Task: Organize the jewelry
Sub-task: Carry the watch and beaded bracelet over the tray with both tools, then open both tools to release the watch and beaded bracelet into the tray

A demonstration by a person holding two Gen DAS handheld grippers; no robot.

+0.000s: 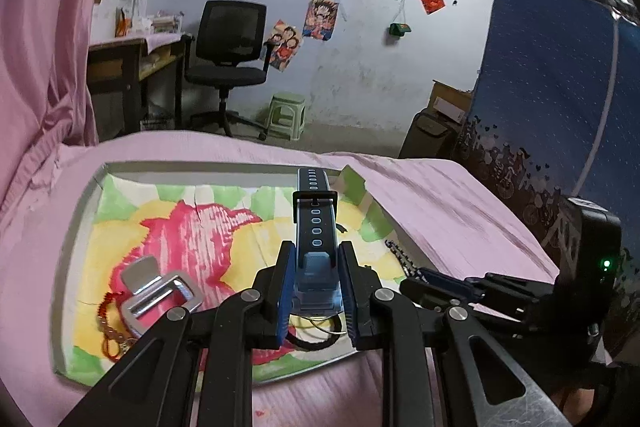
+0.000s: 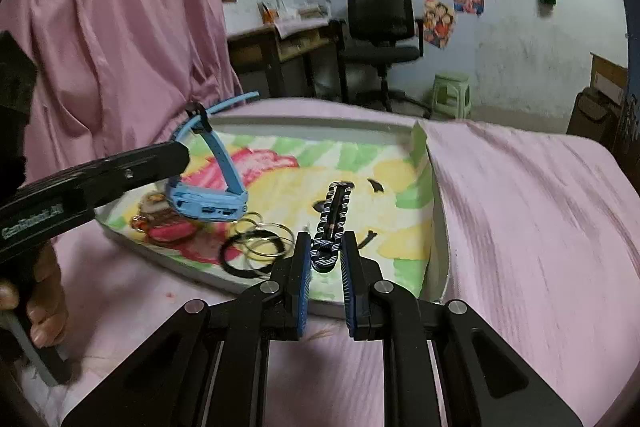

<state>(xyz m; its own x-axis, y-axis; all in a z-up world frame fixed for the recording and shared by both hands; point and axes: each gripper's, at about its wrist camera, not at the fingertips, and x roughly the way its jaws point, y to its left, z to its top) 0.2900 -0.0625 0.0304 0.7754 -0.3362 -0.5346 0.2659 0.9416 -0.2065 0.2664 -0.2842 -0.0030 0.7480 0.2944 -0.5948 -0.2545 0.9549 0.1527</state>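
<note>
My left gripper (image 1: 316, 267) is shut on the body of a blue smartwatch (image 1: 316, 223), and the strap loops up and away from the fingers. The watch (image 2: 208, 203) hangs above the tray's left part, held by the left gripper (image 2: 180, 157). My right gripper (image 2: 326, 251) is shut on the near end of a black-and-white striped link chain (image 2: 334, 211), which stretches away over the tray. The chain (image 1: 402, 259) and right gripper (image 1: 416, 279) also show at the right. The grey tray (image 1: 200, 167) has a painted paper liner.
In the tray lie a silver buckle (image 1: 160, 291), a red bead string (image 1: 106, 323) and thin black and gold rings (image 2: 260, 243). The tray rests on a pink bedsheet (image 2: 540, 227). A pink curtain (image 2: 120, 27) hangs at left. A person's hand (image 2: 40, 307) grips the left handle.
</note>
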